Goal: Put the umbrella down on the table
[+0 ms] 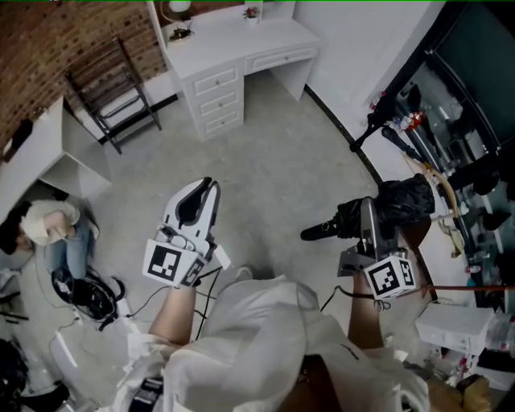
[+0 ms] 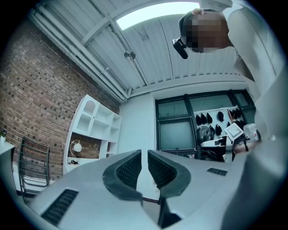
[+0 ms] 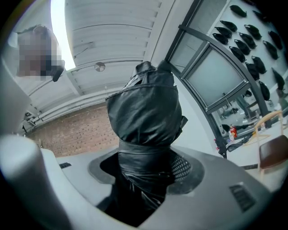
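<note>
- The right gripper (image 1: 369,216) is clamped on the folded black umbrella (image 1: 398,201). In the right gripper view its jaws press on either side of the strapped, bunched fabric (image 3: 144,112), which fills the space between them (image 3: 150,167).
- The umbrella is held in the air, touching no surface. It is well apart from the white desk (image 1: 241,50), off that desk's right end and nearer the person.
- It lies roughly level. Its black handle end (image 1: 318,232) points back towards the side where the white desk stands, and the bulky canopy end points away from the desk.
- The left gripper (image 1: 197,193) holds nothing. In the left gripper view its two ribbed pads (image 2: 129,170) stand almost together, with only a thin slit between them (image 2: 144,168).
- That gripper hangs over the grey floor (image 1: 273,161), in front of the white desk's drawers and well short of them.
- A black folding chair (image 1: 113,88) stands near the white desk's left end, against the brick wall (image 1: 48,44).
- A small lamp (image 1: 179,8) sits at the back of the white desk.
- A second person (image 1: 56,229) crouches on the floor far out from the desk's left end, beyond the chair, with a tangle of black cables (image 1: 88,294) just beside them.
</note>
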### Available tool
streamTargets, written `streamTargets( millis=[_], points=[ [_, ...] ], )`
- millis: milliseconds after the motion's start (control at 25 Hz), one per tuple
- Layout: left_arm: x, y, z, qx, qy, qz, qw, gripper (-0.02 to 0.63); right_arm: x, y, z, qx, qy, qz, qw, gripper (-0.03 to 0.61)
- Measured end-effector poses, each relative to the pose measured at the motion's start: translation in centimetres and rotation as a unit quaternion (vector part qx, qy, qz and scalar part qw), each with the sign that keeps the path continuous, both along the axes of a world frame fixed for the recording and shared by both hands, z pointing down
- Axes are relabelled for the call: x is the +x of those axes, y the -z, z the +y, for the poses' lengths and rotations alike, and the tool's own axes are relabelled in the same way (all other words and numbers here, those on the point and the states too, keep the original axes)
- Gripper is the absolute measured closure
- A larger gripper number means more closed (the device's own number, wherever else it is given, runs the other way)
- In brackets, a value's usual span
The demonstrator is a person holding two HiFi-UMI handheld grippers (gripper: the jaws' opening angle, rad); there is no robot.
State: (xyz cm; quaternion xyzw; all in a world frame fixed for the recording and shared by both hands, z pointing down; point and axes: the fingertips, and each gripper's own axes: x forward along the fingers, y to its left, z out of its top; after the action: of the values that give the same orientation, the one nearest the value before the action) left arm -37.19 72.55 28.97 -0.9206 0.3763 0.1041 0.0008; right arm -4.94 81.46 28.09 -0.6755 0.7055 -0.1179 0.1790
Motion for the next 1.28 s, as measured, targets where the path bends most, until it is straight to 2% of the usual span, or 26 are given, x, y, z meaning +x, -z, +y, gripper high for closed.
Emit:
streamTargets(
  millis=[240, 760, 1000, 1280],
  points=[
    [-1.4, -2.0, -1.3, -0.021, -0.019, -0.005, 0.9996, 0.552, -1.6, -1.0, 0.0, -0.016, -0.021, 0.007, 1.0, 0.301],
    [0.6, -1.7, -4.7, -0.023, -0.033, 0.0, 0.9992, 0.552, -0.3, -1.8, -3.4, -0.019, -0.026, 0.001, 0.999, 0.301],
    [3.3, -1.6, -7.4, -0.019, -0.032, -0.003, 0.9993, 0.552, 1.8, -2.0, -7.2, -0.012, -0.012, -0.002, 1.0, 0.301],
    [9.0, -1.6, -13.8, -0.015, -0.037, -0.01, 0.9991, 0.552, 6.1, -3.0, -13.5, -0.016, -0.001, 0.0, 1.0, 0.301]
  ],
)
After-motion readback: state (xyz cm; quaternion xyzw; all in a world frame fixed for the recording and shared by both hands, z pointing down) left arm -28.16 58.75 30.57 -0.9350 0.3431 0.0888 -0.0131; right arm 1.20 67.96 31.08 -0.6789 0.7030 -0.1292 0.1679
